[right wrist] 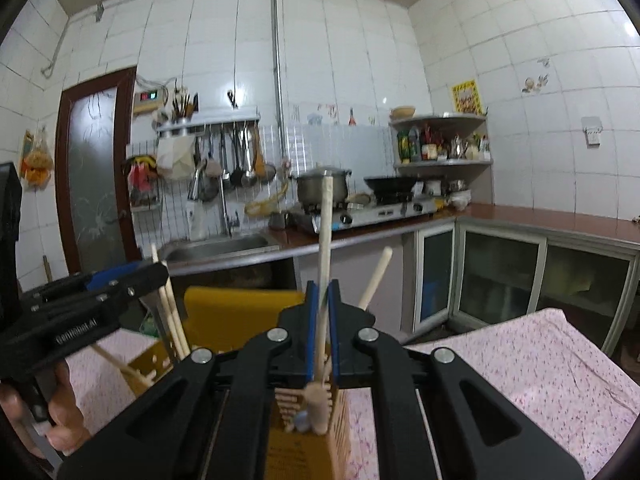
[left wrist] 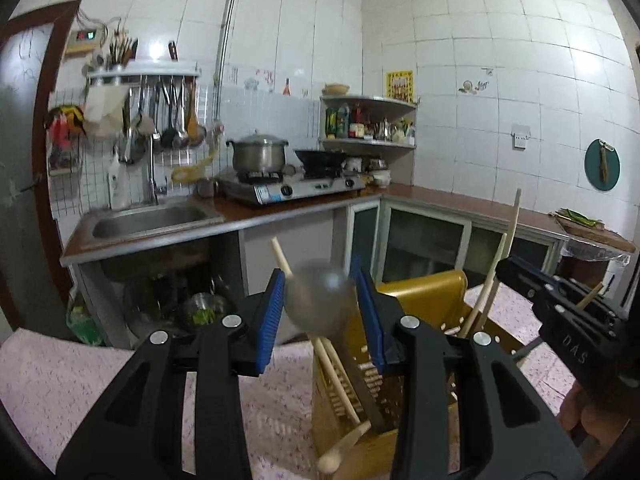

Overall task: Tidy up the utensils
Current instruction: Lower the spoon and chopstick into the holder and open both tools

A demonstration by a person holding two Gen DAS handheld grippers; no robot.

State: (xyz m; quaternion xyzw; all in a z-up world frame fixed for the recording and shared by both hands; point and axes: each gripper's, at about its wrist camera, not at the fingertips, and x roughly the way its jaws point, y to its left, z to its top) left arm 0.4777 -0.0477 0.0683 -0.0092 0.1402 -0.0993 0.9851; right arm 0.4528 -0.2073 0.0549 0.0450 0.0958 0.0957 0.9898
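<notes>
In the left wrist view my left gripper [left wrist: 320, 312] is shut on a metal spoon [left wrist: 320, 304], its bowl between the blue pads, its handle reaching down into a yellow utensil box [left wrist: 424, 292] that holds several wooden utensils [left wrist: 340, 380]. In the right wrist view my right gripper [right wrist: 323, 320] is shut on a long wooden stick [right wrist: 326, 240] that stands upright over the same yellow box [right wrist: 240, 316]. The left gripper shows at the left edge there [right wrist: 100, 300]. The right gripper shows at the right of the left wrist view [left wrist: 560, 304].
The box stands on a table with a pink flowered cloth [right wrist: 500, 380]. Behind are a counter with a sink [left wrist: 148, 220], a gas stove with a pot [left wrist: 260, 156] and a wok, hanging utensils, a corner shelf [left wrist: 368, 120] and glass-door cabinets.
</notes>
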